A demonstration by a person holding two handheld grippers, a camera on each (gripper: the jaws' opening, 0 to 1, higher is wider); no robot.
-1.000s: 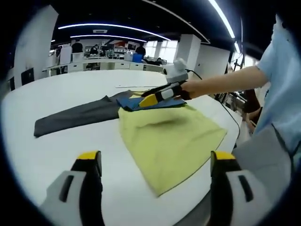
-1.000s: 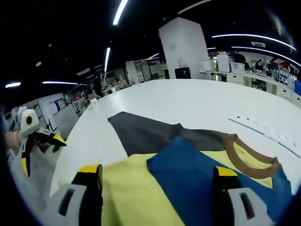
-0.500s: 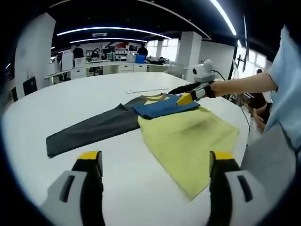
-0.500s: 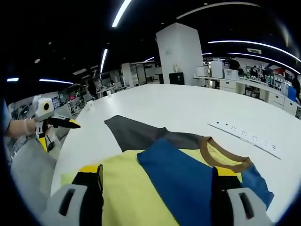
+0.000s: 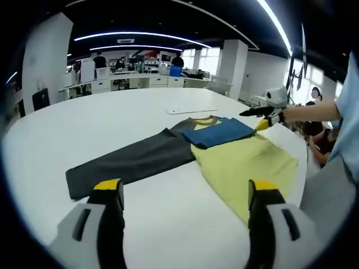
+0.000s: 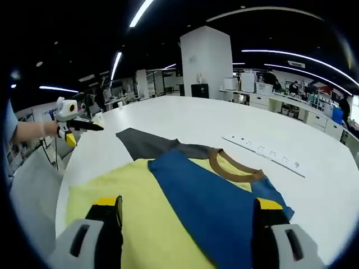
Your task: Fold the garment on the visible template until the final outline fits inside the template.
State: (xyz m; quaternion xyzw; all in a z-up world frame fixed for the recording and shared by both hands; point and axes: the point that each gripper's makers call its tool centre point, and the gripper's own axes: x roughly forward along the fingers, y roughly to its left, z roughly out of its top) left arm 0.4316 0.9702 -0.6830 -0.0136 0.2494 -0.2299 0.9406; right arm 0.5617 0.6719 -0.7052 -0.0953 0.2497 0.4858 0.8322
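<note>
A yellow T-shirt (image 5: 247,162) with a brown collar (image 6: 233,168) lies flat on the white round table (image 5: 84,123). A blue sleeve panel (image 5: 219,131) is folded across its upper part. One end of the shirt overlaps a long dark grey template sheet (image 5: 129,162) that stretches away to the left. My left gripper (image 5: 185,193) is open above bare table, short of the sheet. My right gripper (image 6: 185,210) is open over the shirt (image 6: 112,190), holding nothing. In the left gripper view the right gripper (image 5: 263,116) hovers just past the blue panel's far corner. The left gripper (image 6: 76,126) hangs beyond the table's left edge.
A white power strip (image 6: 263,151) lies on the table beyond the collar, also as a power strip (image 5: 190,110) behind the shirt. The person's body (image 5: 336,185) stands at the table's edge on the right. Desks and people are far behind.
The right gripper has lifted off the blue panel and drawn back toward the table edge. Both hands have pulled away, so more of the shirt and grey sheet shows.
</note>
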